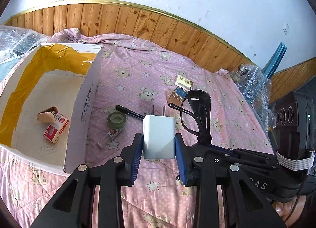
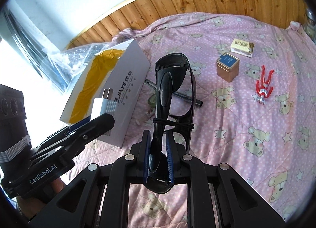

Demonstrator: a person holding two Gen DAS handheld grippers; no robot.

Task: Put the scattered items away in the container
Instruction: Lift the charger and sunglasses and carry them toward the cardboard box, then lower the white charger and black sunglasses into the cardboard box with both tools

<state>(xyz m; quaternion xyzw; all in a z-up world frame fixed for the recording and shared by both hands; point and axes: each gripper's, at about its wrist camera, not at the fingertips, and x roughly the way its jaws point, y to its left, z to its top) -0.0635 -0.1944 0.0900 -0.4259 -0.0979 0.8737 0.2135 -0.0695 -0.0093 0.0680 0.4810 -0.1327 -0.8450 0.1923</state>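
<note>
Left gripper (image 1: pixel 159 145) clamped on white charger (image 1: pixel 159 135), above bed, just right of box (image 1: pixel 83 99). Rigid, light, smooth sides: slip risk, grip flat faces.

Right gripper (image 2: pixel 157 159) clamped on black sunglasses (image 2: pixel 171 93) at folded end. Light, lenses fragile; release gently.

White charger (image 1: pixel 159 136), sunglasses (image 2: pixel 171 89) held aloft

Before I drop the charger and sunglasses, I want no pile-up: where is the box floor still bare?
In the box, the staple box and the beige item on it crowd the near middle of the floor. The far stretch toward the yellow tape is bare, as is the strip along the right wall. Outside, the tape roll and marker crowd the quilt beside that wall.
</note>
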